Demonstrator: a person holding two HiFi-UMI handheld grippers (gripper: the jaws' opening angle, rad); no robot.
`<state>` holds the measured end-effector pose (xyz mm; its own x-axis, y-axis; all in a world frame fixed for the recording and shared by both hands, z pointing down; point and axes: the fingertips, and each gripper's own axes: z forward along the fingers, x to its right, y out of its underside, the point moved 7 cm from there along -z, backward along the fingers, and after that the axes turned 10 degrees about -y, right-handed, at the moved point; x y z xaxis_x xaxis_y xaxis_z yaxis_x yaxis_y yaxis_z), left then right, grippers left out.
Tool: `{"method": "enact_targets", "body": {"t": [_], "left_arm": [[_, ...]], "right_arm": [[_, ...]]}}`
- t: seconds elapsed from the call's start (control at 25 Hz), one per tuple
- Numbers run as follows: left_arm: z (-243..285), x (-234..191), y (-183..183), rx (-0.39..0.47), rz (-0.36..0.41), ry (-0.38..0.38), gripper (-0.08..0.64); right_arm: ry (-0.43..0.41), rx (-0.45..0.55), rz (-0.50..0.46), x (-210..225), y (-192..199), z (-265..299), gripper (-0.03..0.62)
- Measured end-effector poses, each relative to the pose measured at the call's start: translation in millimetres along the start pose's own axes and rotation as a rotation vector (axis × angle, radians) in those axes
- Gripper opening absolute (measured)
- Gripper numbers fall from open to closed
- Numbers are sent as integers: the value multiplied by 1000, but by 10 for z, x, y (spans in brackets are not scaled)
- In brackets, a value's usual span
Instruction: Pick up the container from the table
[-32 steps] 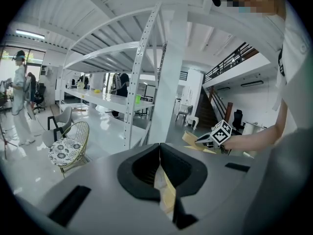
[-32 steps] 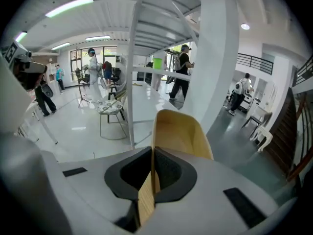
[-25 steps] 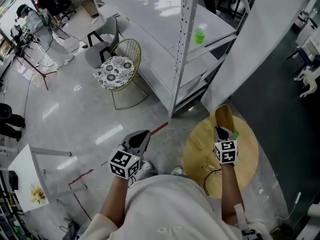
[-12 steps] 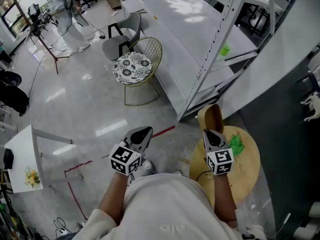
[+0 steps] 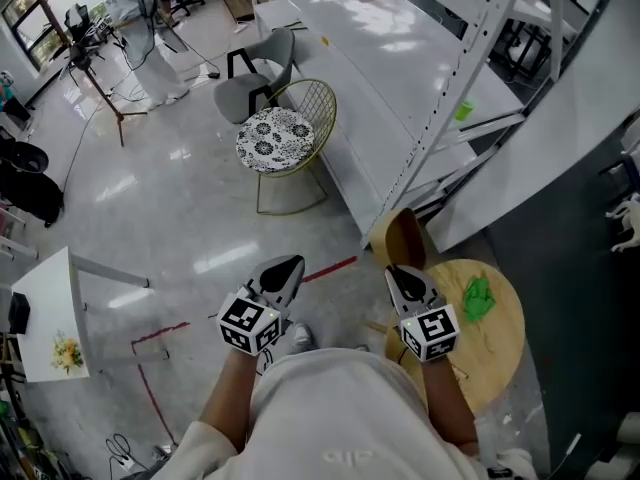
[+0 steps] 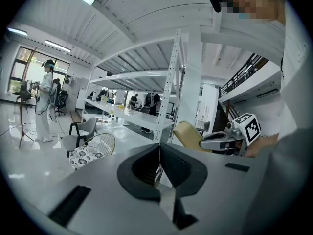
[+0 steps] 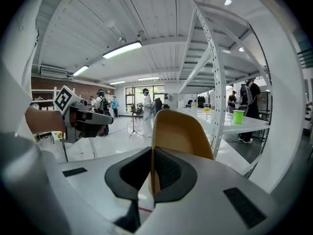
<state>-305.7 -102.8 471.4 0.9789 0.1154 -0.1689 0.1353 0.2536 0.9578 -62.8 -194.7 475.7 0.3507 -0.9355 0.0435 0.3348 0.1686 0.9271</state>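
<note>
A tan, shallow container [image 5: 403, 238] hangs in the air over the left edge of the round wooden table [image 5: 497, 353], held upright by its rim. My right gripper [image 5: 398, 272] is shut on that rim; in the right gripper view the container [image 7: 180, 130] rises from between the closed pads of the right gripper [image 7: 152, 173]. My left gripper [image 5: 289, 266] hovers over the floor to the left, shut and empty. In the left gripper view the left gripper [image 6: 159, 166] has its pads pressed together, and the container [image 6: 189, 134] shows off to the right.
A crumpled green thing [image 5: 477, 296] lies on the wooden table. A white shelf rack [image 5: 440, 108] with a green cup [image 5: 464, 111] stands just beyond. A wire chair with a patterned cushion [image 5: 275, 128] and a grey chair [image 5: 262, 63] stand farther left. People stand far off.
My right gripper has carried the container leftward and up, from over the table's middle to its left edge, uncovering the green thing. The left gripper shifted slightly.
</note>
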Motion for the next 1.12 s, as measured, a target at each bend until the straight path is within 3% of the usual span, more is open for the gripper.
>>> {"method": "enact_targets", "body": {"t": [0.4, 1.12], "left_arm": [[-82, -24, 35, -11, 6, 8, 17], [-83, 68, 42, -16, 11, 29, 17]], "right_arm": [[-89, 11, -23, -328, -6, 118, 40], [-42, -1, 33, -264, 143, 5, 40]]}}
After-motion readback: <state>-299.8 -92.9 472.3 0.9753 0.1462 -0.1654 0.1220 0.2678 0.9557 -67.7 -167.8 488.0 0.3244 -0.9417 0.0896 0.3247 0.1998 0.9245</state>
